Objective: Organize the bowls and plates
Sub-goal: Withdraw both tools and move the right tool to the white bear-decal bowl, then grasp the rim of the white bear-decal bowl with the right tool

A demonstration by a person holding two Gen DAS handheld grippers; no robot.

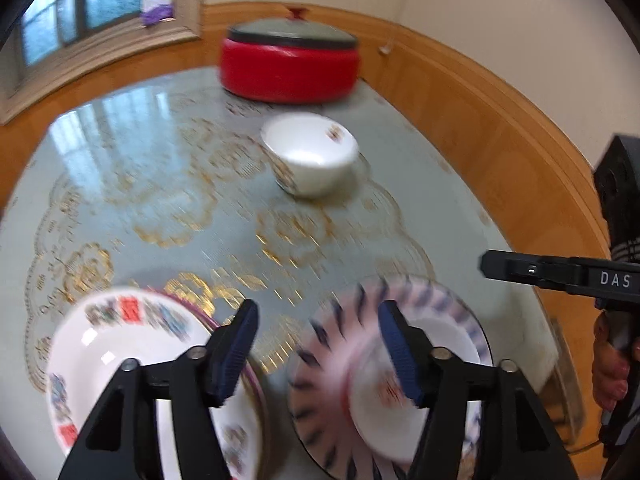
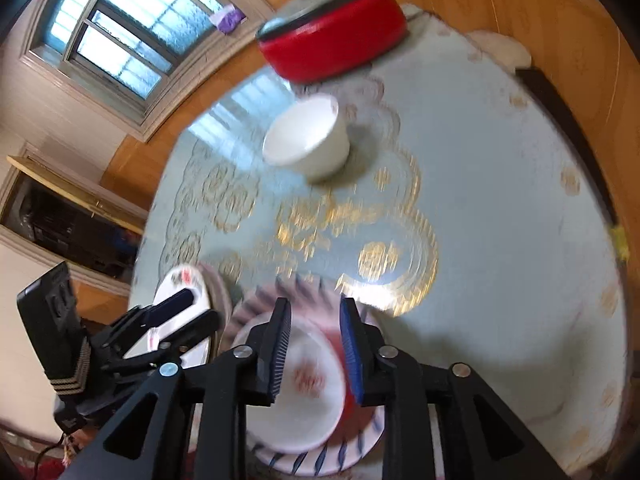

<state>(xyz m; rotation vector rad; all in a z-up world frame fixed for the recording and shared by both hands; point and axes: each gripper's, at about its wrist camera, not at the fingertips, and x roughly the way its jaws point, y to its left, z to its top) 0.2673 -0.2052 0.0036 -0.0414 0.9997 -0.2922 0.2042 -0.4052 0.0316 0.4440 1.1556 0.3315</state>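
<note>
Both of your tongs hang free above the table (image 1: 152, 168) with nothing in them. The left tongs (image 1: 318, 344) are spread wide, their blue pads clear of everything. The right tongs (image 2: 314, 346) stand only narrowly parted, and no rim sits between their pads.

Under the right tongs lies the blue-striped plate (image 2: 320, 458), with a small white bowl (image 2: 296, 396) with red markings resting in it, mouth up. Below and to the left of the left tongs sits a white dish with a coloured rim pattern (image 1: 116, 344), on top of a pink-rimmed plate (image 1: 208, 318) whose edge just peeks out. These two stacks sit just beside each other, so I judge you are between steps: two pieces placed, the tongs drawn off.

Well ahead of both tongs the plain white bowl (image 1: 310, 156) stands alone, just short of the red lidded pot (image 1: 290, 66). It sits upright, mouth up (the fisheye makes it look tipped toward you). Being round, it has no long axis across the table; its only axis runs straight up through the foot.

That bowl looks like the next piece. You would need to reach forward over the stacks, open one set of tongs enough to straddle the near wall, and pinch rim and wall together. Both views are smeared by motion, so finer contact cannot be told.
</note>
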